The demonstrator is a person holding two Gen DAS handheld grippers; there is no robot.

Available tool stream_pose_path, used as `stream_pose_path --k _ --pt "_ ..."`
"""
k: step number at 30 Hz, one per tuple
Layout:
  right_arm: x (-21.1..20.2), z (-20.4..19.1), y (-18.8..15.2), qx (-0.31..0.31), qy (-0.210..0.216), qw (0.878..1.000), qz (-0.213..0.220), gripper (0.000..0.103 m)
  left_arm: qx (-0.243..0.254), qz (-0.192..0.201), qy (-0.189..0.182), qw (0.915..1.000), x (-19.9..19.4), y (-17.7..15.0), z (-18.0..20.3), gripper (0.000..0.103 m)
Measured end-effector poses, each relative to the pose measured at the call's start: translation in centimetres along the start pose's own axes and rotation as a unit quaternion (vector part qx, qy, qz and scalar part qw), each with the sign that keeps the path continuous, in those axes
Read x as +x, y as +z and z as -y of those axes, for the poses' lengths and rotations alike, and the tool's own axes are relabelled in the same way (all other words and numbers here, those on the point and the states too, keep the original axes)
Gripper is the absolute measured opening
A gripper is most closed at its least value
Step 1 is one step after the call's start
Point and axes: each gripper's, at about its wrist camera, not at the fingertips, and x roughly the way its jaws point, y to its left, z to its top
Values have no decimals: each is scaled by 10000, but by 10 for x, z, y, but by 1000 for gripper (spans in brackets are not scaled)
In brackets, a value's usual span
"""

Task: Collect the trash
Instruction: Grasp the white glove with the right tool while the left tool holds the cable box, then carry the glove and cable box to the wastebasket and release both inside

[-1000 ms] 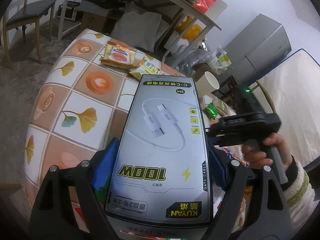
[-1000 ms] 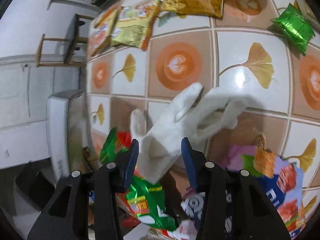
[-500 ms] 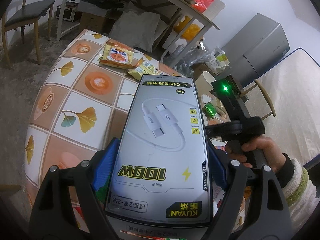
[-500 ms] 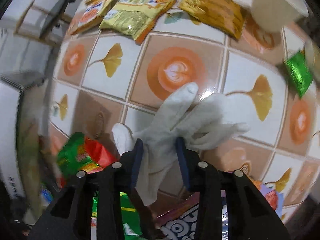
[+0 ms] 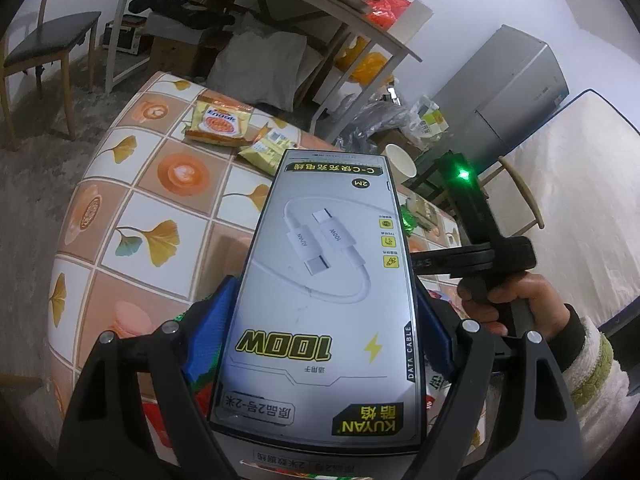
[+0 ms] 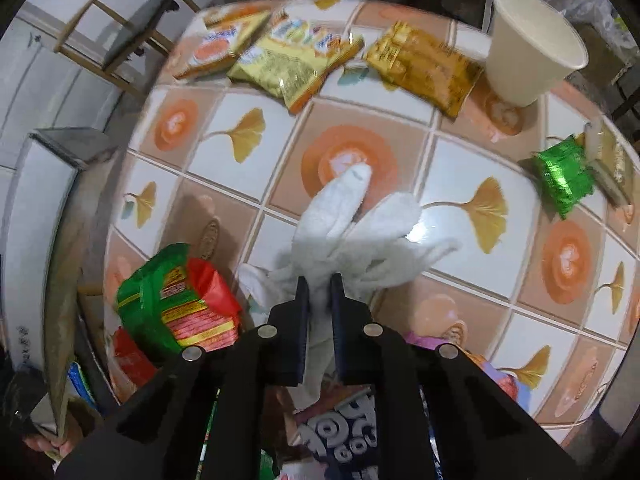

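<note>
The right gripper (image 6: 319, 294) has just been closing and now pinches a white glove (image 6: 352, 224) above the tiled counter (image 6: 472, 160). The left gripper (image 5: 320, 320) clamps a cable box (image 5: 320, 280) between wide-set fingers over the counter.

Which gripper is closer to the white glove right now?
Right. The right gripper has closed on the white glove; the left gripper holds the cable box, off to one side.
</note>
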Motion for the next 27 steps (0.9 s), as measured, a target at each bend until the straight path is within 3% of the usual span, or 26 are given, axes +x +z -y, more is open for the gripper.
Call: stream_pose_path --k 8,15,27 --pt "-67 23 -25 131 336 9973 637 11 180 116 -195 9996 -16 -4 31 78" --pt "-121 48 -66 253 564 9909 1192 11 551 199 -363 9976 -31 -13 76 78" --pt "-199 107 -177 612 905 9700 2172 11 1312 -3 -815 9880 -34 -47 179 78"
